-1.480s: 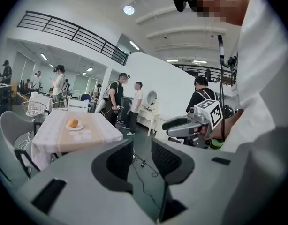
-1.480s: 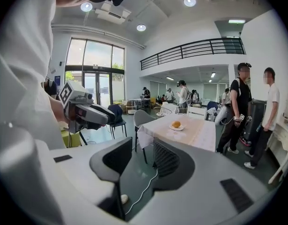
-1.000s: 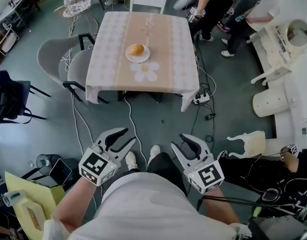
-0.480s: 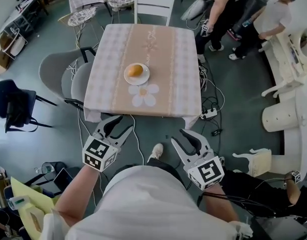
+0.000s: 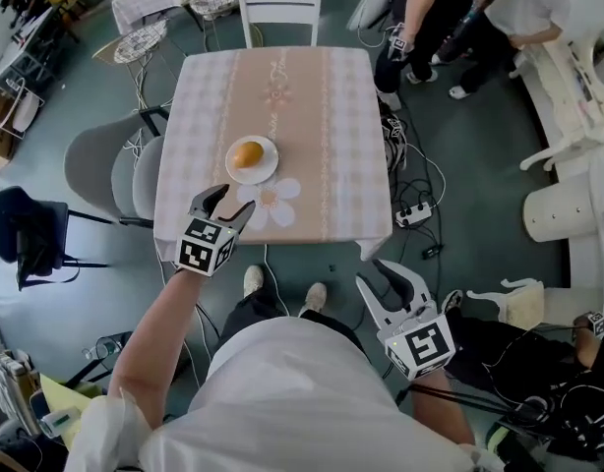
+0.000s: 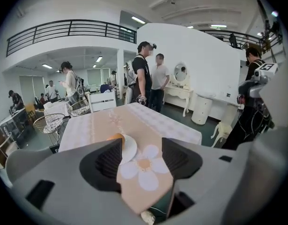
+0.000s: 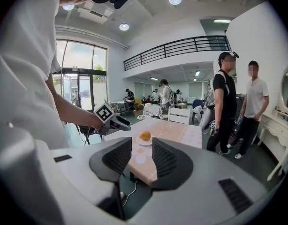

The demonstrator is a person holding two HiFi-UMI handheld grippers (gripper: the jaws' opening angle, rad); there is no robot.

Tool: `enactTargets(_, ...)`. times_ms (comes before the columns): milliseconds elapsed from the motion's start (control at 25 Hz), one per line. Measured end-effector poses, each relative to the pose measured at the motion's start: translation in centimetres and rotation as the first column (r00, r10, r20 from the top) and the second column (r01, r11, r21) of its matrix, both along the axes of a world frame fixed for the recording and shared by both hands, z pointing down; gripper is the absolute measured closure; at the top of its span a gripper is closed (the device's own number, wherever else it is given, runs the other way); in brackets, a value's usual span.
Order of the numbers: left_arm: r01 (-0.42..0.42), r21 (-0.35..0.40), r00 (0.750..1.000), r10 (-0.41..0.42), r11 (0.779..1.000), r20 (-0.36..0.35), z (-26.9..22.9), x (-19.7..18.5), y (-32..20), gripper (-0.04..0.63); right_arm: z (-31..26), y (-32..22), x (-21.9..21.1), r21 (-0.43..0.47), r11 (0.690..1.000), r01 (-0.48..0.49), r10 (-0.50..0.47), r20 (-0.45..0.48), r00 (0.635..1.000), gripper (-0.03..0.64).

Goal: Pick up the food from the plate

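A yellow-orange piece of food [image 5: 248, 153] lies on a small white plate [image 5: 266, 168] at the near left of a table with a checked cloth [image 5: 332, 136]. My left gripper [image 5: 228, 205] reaches over the table's near edge, just short of the plate. Its jaws are opening and nothing is between them. In the left gripper view the food [image 6: 115, 137] peeks out past the left finger [image 6: 106, 161]. My right gripper [image 5: 381, 281] hangs low near my body, open and empty. Its view shows the food [image 7: 145, 135] and the left gripper [image 7: 117, 122] ahead.
A white chair [image 5: 279, 3] stands at the table's far side and grey chairs [image 5: 105, 165] at its left. People [image 5: 420, 18] stand at the far right. Cables and a power strip [image 5: 412, 214] lie on the floor by the table's right corner. White furniture [image 5: 563, 214] lines the right.
I have come closer to the table. The left gripper has stretched forward up to the table's near edge and its jaws have spread. The right gripper stays by my body.
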State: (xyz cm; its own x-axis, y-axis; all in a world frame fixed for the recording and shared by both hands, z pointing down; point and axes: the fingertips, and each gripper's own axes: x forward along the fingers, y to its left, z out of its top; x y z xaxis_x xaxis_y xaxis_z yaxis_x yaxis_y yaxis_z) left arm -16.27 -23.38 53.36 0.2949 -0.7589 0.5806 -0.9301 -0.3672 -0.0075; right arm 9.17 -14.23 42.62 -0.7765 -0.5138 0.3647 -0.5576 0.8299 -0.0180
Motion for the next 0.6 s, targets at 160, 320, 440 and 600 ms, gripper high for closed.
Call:
enactTargets(160, -0.022, -0.045, 0.999, 0.024, 0.999, 0.034, 2.8, -1.9, -4.9, 0.311, -0.3, -1.5, 0.4, -0.003, 0.996, -0.087, 0.087, -0.017, 0.996, 0.472)
enactTargets(320, -0.038, -0.109, 0.997, 0.045, 0.993, 0.059, 6.3, -3.9, -8.6, 0.287, -0.3, -2.4, -0.2, -0.022, 0.984, -0.176, 0.175, -0.033, 0.984, 0.472)
enactTargets(440, -0.078, -0.151, 0.992, 0.092, 0.985, 0.091, 9.3, -4.3, -9.9, 0.272, -0.2, -2.3, -0.9, -0.013, 0.973, -0.228, 0.228, -0.041, 0.973, 0.473)
enactTargets(600, -0.112, -0.187, 0.984, 0.135, 0.976, 0.116, 12.0, -4.9, -11.7, 0.258, -0.3, -2.5, -1.6, -0.023, 0.954, -0.298, 0.296, -0.055, 0.954, 0.473)
